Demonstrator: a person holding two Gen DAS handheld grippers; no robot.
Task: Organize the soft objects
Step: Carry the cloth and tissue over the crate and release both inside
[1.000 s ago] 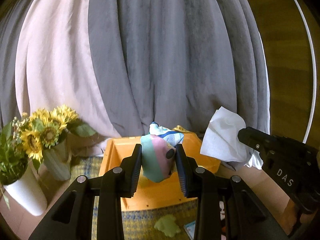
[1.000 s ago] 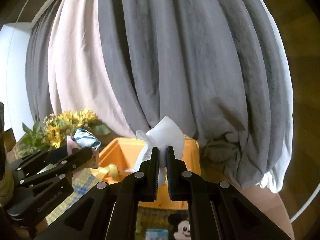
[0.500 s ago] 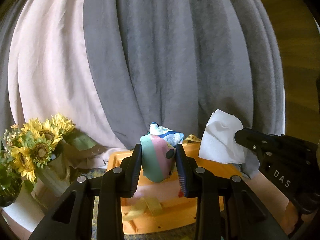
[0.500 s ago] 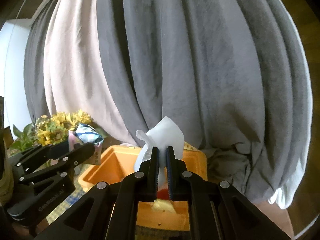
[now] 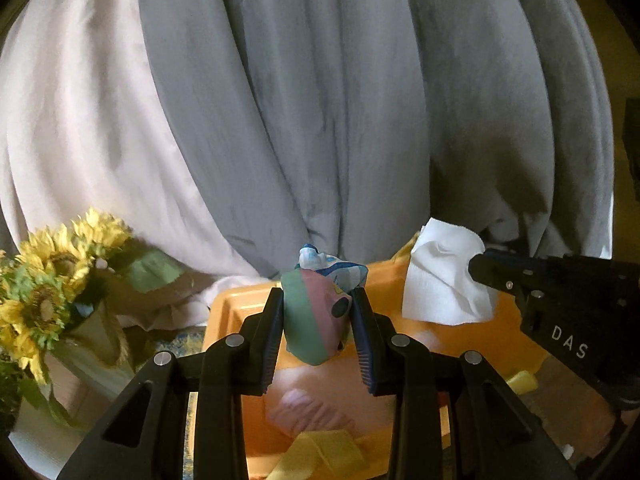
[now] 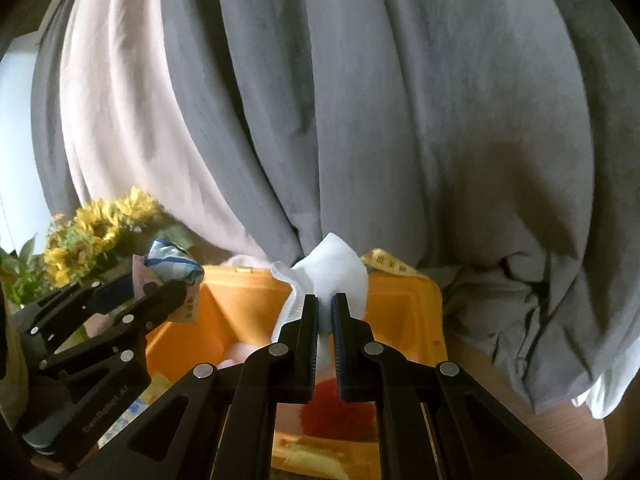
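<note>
My left gripper (image 5: 318,308) is shut on a green, pink and blue soft pouch (image 5: 316,316) and holds it above the orange bin (image 5: 228,312). My right gripper (image 6: 325,312) is shut on a white tissue (image 6: 332,268) over the same bin (image 6: 404,304). In the left wrist view the tissue (image 5: 444,276) and right gripper (image 5: 476,268) sit to the right. In the right wrist view the left gripper (image 6: 176,288) and pouch (image 6: 172,264) sit to the left. The bin holds a pink soft thing (image 5: 308,408), a red one (image 6: 340,412) and yellow ones (image 5: 320,456).
Grey and pale curtains (image 5: 320,120) hang right behind the bin. A vase of sunflowers (image 5: 52,280) stands at the left of the bin. A patterned mat (image 6: 128,416) lies under the bin on the wooden table (image 6: 560,440).
Both grippers have moved forward toward and over the orange bin with their loads still held. The bin and curtain look larger and closer.
</note>
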